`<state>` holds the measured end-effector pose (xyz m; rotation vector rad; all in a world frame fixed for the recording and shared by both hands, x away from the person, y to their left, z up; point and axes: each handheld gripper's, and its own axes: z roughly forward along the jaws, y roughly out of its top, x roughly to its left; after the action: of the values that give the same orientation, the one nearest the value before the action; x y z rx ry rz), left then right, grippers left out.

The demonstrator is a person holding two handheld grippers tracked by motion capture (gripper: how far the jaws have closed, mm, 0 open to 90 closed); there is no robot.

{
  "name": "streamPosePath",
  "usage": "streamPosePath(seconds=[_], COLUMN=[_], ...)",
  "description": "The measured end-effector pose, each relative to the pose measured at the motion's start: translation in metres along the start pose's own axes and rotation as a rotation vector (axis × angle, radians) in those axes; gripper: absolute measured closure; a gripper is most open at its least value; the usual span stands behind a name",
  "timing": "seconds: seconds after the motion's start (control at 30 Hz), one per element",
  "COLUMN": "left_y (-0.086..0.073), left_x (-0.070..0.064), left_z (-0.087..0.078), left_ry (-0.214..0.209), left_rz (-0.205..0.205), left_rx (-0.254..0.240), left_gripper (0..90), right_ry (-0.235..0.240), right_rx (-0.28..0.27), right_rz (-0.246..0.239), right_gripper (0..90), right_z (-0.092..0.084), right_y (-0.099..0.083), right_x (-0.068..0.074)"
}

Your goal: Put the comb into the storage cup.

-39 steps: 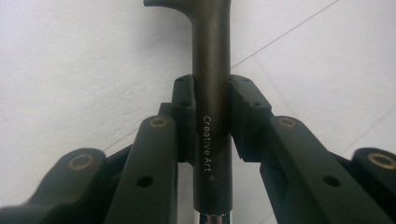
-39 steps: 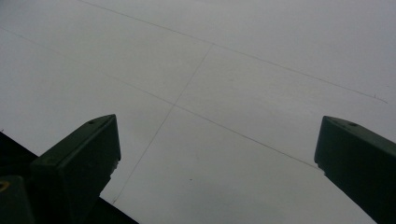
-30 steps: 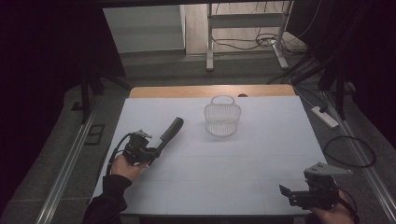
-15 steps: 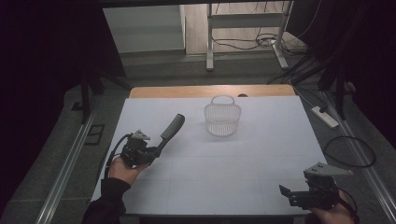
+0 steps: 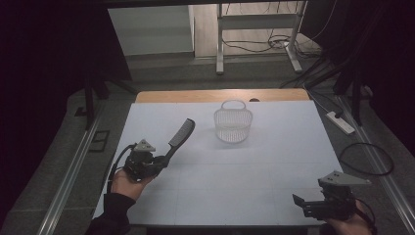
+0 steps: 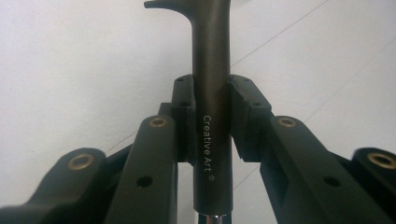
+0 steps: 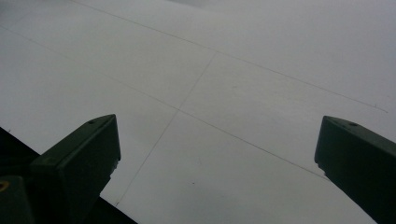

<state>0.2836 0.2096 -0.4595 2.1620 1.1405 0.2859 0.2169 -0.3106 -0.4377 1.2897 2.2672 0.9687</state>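
Carrying a dark matte comb [image 5: 179,136] by its smooth round handle, the left gripper [image 5: 159,160] clamps it firmly; its toothed end points toward 1 o'clock at the white mesh basket [image 5: 233,125]. Next, I'd judge, comes lowering it inside. The right gripper [image 5: 299,200] rests, jaws apart, at 5 o'clock.
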Motion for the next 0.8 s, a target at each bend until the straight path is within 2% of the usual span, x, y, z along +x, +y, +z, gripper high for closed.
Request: streamPosePath(seconds=[0.27, 0.37, 0.5, 0.53, 0.7, 0.8], left_y=[-0.006, -0.007, -0.009, -0.010, -0.011, -0.012], left_x=[-0.010, -0.013, -0.018, -0.020, -0.024, -0.028], left_z=[-0.006, -0.009, -0.012, -0.014, -0.017, -0.018], left_ry=[0.014, 0.021, 0.029, 0.031, 0.032, 0.030], left_rz=[0.014, 0.023, 0.029, 0.033, 0.042, 0.044], left_rx=[-0.011, -0.022, -0.035, -0.039, -0.049, -0.059], left_gripper=[72.3, 72.4, 72.3, 72.3, 72.3, 72.3], right_ry=[0.015, 0.017, 0.020, 0.024, 0.031, 0.072], right_rx=[-0.008, -0.035, -0.060, -0.066, -0.083, -0.106], right_rz=[-0.012, -0.019, -0.059, -0.087, -0.116, -0.107], right_gripper=[0.3, 0.1, 0.0, 0.0, 0.0, 0.0], right_z=[0.000, -0.001, 0.000, 0.000, 0.001, 0.001], right_y=[0.001, 0.001, 0.004, 0.006, 0.010, 0.015], right_x=[0.000, 0.001, 0.003, 0.005, 0.007, 0.007])
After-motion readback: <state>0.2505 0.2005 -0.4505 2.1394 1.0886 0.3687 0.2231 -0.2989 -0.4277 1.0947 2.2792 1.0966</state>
